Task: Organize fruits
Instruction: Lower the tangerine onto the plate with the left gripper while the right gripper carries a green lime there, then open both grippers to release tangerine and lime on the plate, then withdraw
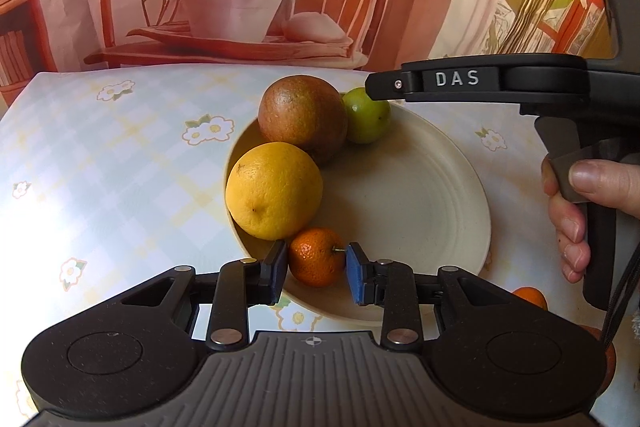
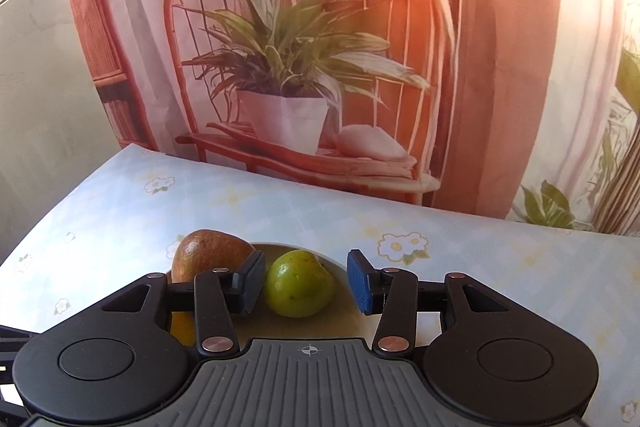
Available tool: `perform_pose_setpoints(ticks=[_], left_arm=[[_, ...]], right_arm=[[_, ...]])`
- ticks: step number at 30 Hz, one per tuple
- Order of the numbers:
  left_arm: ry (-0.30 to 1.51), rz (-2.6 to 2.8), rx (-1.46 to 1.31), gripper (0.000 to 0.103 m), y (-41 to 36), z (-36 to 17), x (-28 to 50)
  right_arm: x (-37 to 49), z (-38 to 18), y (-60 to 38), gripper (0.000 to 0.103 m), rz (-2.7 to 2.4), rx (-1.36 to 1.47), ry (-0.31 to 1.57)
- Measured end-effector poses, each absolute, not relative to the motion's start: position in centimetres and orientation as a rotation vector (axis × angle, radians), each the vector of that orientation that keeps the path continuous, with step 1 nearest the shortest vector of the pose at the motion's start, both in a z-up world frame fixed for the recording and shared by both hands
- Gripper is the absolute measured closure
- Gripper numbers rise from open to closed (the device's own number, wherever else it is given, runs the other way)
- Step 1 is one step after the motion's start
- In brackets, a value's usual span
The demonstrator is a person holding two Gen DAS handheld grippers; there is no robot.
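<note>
- Left claw (image 1: 316, 273) spread around a small orange mandarin (image 1: 316, 255); dark left pad touching or nearly touching its skin, blue right pad (image 1: 354, 277) just clear of its stem end.
- Mandarin lay on the near rim of a round cream ceramic plate (image 1: 416, 195), directly between the pads, stem pointing toward the blue pad.
- Seemed either just set down or about to be pinched; could not tell which.
- Right claw (image 2: 306, 283) also spread, with a small round green lime-like fruit (image 2: 298, 283) between its pads: left pad close to the skin, right pad well apart.
- Green fruit sat at the far rim of the plate, touching a large brownish-red round fruit (image 1: 302, 117).
- Big yellow citrus fruit (image 1: 274, 191) rested on the plate's left side, touching the brownish fruit and just beside the mandarin.
- Another orange fruit (image 1: 530, 297) lay partly hidden on the floral blue-and-yellow tabletop (image 1: 120, 167), off the plate, nearer the right hand (image 1: 568, 219).
- Each claw aligned with its own fruit; no reorientation judged necessary.
</note>
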State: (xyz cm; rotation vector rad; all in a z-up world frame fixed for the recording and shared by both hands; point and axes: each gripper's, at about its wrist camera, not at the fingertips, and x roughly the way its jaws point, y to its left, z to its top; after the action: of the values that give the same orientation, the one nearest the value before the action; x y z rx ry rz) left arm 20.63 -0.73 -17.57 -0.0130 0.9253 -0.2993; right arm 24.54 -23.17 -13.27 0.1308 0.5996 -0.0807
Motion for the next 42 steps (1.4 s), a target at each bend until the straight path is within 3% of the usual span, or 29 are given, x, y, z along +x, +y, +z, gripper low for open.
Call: perform_pose_setpoints(ticks=[19, 30, 42], left_arm=[[0.855, -0.262, -0.078, 0.068, 2.6, -15.0, 18.1], [0.757, -0.194, -0.077, 0.066, 5.3, -12.5, 13.9], [0.711, -0.224, -0.013, 0.066, 4.2, -12.1, 10.6]], right_arm=[[12.0, -11.4, -23.3, 0.061, -0.197, 0.198, 0.514], [2.5, -13.1, -23.2, 0.061, -0.327, 0.270, 0.482], [-0.6, -14.8, -22.3, 0.061, -0.360, 0.297, 0.518]])
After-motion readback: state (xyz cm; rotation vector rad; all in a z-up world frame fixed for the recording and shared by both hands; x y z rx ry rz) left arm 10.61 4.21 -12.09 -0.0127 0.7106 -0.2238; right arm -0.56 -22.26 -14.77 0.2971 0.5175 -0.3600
